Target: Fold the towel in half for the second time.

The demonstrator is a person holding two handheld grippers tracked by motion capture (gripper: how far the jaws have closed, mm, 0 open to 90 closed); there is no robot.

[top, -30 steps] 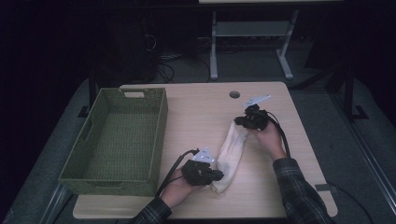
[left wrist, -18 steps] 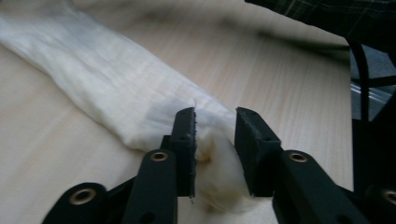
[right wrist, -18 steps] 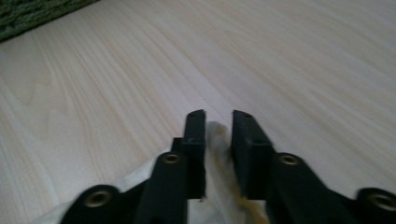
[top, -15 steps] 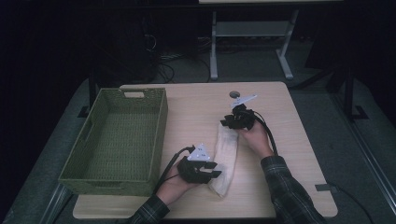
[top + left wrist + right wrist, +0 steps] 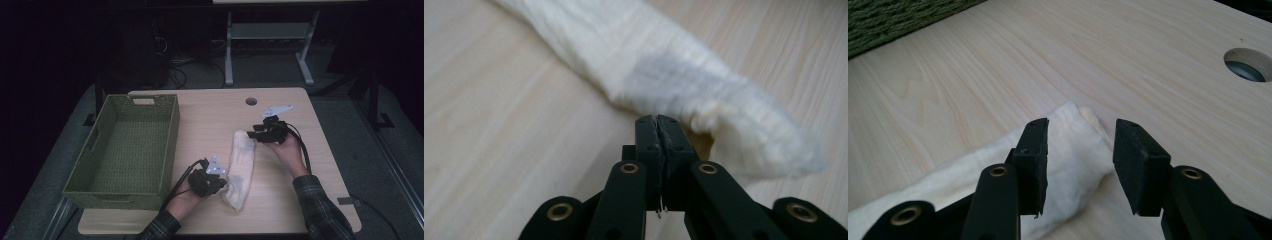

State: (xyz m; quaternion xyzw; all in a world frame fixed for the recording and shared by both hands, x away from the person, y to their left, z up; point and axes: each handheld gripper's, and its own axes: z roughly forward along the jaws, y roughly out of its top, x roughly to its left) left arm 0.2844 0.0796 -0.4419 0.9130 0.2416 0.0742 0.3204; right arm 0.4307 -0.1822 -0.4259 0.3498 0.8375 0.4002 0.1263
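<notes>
Cream-white and softly ribbed, the folded cloth roll (image 5: 241, 170) lies lengthwise on the pale wooden worktop (image 5: 210, 120) in the high view, right of the woven green rectangular basket (image 5: 127, 150), which stands empty at the left. The left tongs (image 5: 215, 186) sit at the cloth's near end; the right tongs (image 5: 256, 134) hover at its far end, just beside the tip. A round cable hole (image 5: 251, 101) marks the worktop's far side.

From the left gripper view, the left tongs (image 5: 658, 125) are fully closed, jaw against jaw, their tips at the edge of the cloth (image 5: 684, 85). Whether a thin fold is pinched between them I cannot tell; the jaws have just been closing.

From the right gripper view, the right tongs (image 5: 1080, 150) stand apart, having just been opening, with the cloth's far corner (image 5: 1068, 145) lying on the worktop under the gap between them and neither pad pressing on it. The basket's edge (image 5: 893, 20) shows at the far left, the cable hole (image 5: 1248, 65) at the right.

As a judgement: the cloth looks already folded or rolled into a narrow bundle, so the shaping seems largely done. What appears left is to take hold of the bundle and carry it into the basket, which holds nothing yet.
</notes>
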